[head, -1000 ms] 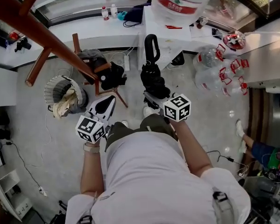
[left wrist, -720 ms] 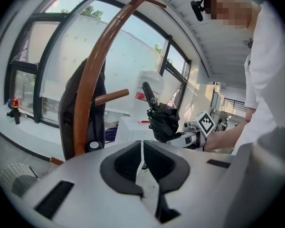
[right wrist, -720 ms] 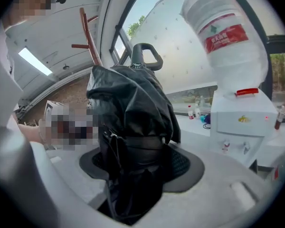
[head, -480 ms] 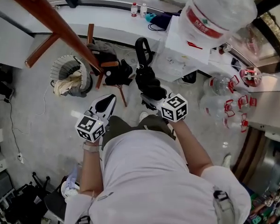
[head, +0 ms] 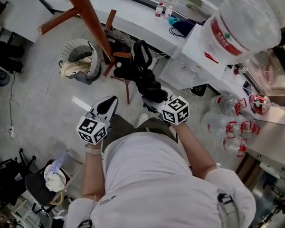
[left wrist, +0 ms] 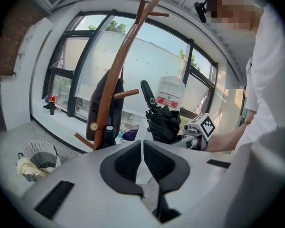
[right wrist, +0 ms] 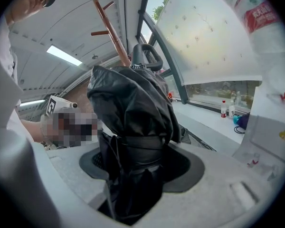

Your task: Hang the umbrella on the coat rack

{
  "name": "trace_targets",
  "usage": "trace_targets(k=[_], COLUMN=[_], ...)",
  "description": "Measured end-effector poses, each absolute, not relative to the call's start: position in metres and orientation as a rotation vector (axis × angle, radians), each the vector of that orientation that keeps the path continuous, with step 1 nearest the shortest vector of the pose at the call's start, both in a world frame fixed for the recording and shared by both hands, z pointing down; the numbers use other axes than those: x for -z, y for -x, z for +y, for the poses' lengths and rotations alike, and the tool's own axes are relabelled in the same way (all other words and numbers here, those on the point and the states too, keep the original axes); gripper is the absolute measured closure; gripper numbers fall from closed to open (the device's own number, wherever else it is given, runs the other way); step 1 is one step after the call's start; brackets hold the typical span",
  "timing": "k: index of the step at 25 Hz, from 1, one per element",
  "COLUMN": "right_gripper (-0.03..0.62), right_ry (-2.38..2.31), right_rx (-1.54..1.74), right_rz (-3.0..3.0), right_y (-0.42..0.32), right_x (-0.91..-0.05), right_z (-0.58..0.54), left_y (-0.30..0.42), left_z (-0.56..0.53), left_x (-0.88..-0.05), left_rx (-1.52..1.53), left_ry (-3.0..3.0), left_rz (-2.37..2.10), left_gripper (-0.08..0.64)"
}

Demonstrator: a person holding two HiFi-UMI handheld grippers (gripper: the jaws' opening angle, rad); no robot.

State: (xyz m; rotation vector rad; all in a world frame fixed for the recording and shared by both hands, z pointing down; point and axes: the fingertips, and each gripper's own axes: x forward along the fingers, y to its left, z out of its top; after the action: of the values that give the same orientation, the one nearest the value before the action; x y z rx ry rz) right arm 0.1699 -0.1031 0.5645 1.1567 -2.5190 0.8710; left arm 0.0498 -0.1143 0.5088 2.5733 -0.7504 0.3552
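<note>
A folded black umbrella (head: 148, 82) with a loop handle (head: 139, 50) sticks out forward from my right gripper (head: 153, 100), which is shut on its bundled canopy. In the right gripper view the umbrella (right wrist: 133, 113) fills the space between the jaws, its handle (right wrist: 145, 56) pointing up towards the brown wooden coat rack (right wrist: 111, 26). The rack's pole (head: 87, 14) rises at the upper left of the head view, a little left of the umbrella handle. My left gripper (head: 106, 109) is beside it, shut with nothing in it; its view shows the rack (left wrist: 115, 75) ahead and the umbrella (left wrist: 162, 122) at right.
A dark garment (left wrist: 107, 109) hangs on the rack's lower pegs. A mesh waste basket (head: 79, 64) stands left of the rack's base. A water dispenser with a large jug (head: 242, 27) is at right, with several empty jugs (head: 233, 123) on the floor. A white counter (head: 133, 13) runs behind.
The head view has swung, so the rack's pole now stands nearer the middle and close to the umbrella handle. Both grippers keep their places and the right one's grip is unchanged.
</note>
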Motion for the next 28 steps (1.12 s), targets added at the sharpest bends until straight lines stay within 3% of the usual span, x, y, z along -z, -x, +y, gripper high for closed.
trace_targets(k=[28], right_gripper=[0.316], right_ry=[-0.945], right_rx=[-0.876], right_rz=[-2.556], right_y=[-0.139], right_x=[-0.585], right_z=[-0.096], left_y=[-0.026], left_z=[-0.088], left_x=[-0.521], left_rx=[-0.308], left_ry=[-2.478], left_rz=[-0.922], left_gripper=[0.558])
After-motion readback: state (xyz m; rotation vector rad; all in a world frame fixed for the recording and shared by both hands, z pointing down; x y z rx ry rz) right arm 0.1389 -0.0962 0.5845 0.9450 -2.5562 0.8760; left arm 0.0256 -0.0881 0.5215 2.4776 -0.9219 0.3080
